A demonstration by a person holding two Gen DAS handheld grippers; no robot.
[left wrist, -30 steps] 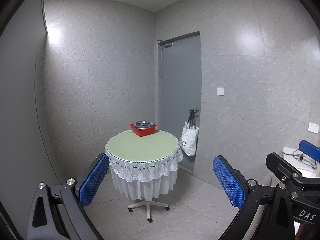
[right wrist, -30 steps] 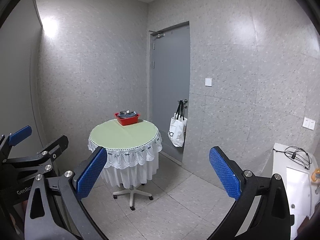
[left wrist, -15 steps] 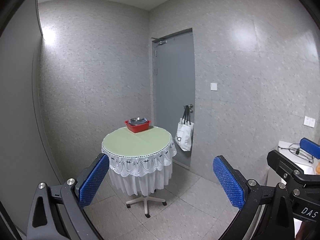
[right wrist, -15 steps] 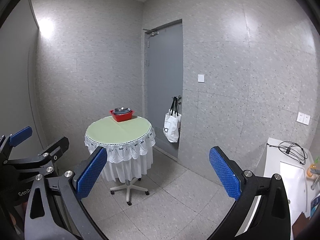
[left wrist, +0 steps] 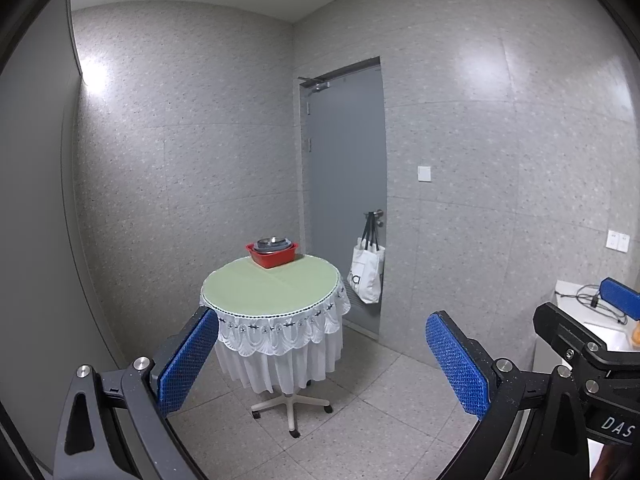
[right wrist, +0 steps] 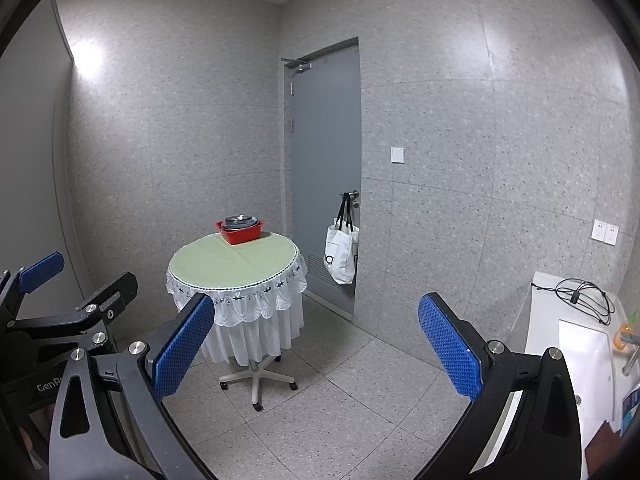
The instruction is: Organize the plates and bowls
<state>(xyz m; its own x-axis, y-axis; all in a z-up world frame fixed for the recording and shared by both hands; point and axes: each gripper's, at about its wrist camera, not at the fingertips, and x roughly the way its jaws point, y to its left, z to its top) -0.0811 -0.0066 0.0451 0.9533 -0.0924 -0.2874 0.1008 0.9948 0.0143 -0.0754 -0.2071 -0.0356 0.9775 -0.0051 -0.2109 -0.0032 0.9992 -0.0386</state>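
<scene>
Bowls [left wrist: 273, 243] sit stacked in a red basin [left wrist: 273, 255] at the far edge of the round tabletop [left wrist: 272, 286], well apart from both grippers. Left gripper [left wrist: 322, 364] hangs in mid-air, blue fingers [left wrist: 187, 362] spread wide, nothing between them. Right gripper [right wrist: 316, 350] likewise, fingers [right wrist: 450, 346] apart and empty. Its body reads "DAS" in the left view; the left one shows "GenR" in the right view. A white bag [right wrist: 341, 256] hangs on the door handle, its print too small to read.
</scene>
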